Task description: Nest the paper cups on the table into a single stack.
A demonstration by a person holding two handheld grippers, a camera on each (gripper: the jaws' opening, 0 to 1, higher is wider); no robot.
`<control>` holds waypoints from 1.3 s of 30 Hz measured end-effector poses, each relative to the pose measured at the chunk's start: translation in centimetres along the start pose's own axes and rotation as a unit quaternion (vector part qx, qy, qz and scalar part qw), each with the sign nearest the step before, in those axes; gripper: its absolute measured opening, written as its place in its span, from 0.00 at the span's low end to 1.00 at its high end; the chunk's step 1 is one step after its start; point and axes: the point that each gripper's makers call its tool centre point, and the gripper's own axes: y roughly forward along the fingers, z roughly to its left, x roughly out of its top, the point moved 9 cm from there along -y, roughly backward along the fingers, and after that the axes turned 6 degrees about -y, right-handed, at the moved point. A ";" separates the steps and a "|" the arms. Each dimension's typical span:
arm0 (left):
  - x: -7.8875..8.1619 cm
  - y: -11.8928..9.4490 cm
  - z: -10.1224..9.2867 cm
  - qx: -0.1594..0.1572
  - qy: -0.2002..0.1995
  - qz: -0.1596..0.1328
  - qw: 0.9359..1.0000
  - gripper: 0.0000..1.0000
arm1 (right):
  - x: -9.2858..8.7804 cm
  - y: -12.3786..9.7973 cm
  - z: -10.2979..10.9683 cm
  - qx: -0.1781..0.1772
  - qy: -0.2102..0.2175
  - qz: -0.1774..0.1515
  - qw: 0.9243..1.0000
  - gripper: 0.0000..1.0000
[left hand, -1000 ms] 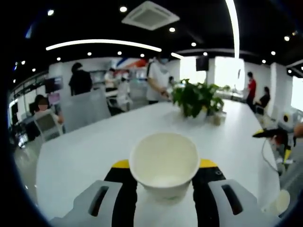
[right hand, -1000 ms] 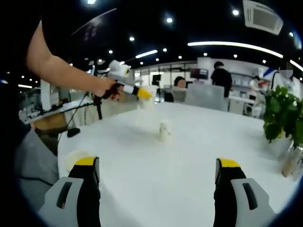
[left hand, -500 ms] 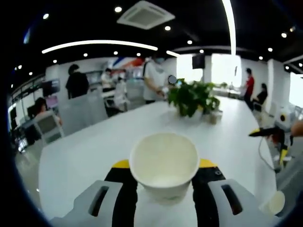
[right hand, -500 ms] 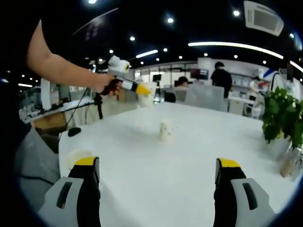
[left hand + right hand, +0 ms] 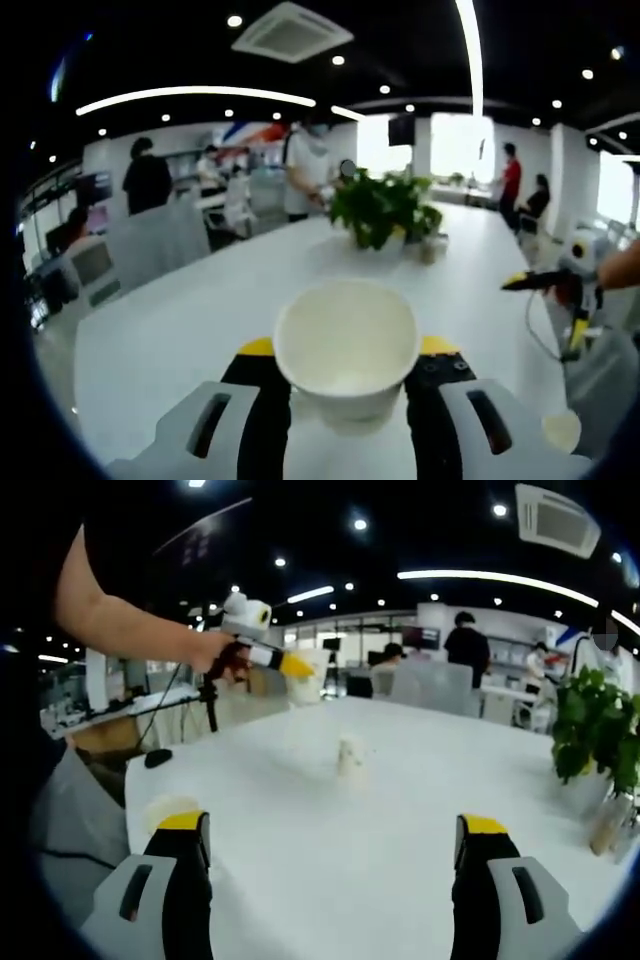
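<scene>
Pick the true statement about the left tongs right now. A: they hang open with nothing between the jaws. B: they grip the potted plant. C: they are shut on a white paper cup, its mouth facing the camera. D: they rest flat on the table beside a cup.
C: in the left gripper view the left tongs clamp a white paper cup, its open mouth towards the camera, above the table.

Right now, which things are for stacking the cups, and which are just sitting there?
For the job: paper cup held in the left gripper; cup standing mid-table; cup near the table edge; right gripper, open.

Just there: potted plant; white table.
</scene>
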 end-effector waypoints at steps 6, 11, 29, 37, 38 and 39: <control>-0.1 -0.7 -1.5 -0.010 0.001 -0.002 1.000 0.41 | 0.2 -0.2 0.3 0.003 -0.003 -0.002 1.000 1.00; 0.1 -1.3 -2.8 -0.017 0.010 -0.003 1.000 0.42 | 0.3 -0.4 0.5 0.001 -0.003 -0.005 1.000 1.00; 0.3 -3.0 -6.7 -0.035 0.015 -0.011 0.999 0.42 | 0.0 -1.1 1.4 0.008 -0.006 -0.010 1.000 1.00; 0.6 -3.4 -8.4 -0.044 0.021 -0.013 0.999 0.42 | 0.1 -1.5 1.5 0.007 -0.007 -0.013 1.000 1.00; 0.6 -3.5 -8.7 -0.045 0.022 -0.014 0.999 0.42 | 0.1 -1.6 1.6 0.007 -0.007 -0.013 1.000 1.00; 0.6 -3.6 -8.9 -0.047 0.021 -0.014 0.999 0.42 | 0.1 -1.6 1.6 0.008 -0.007 -0.013 1.000 1.00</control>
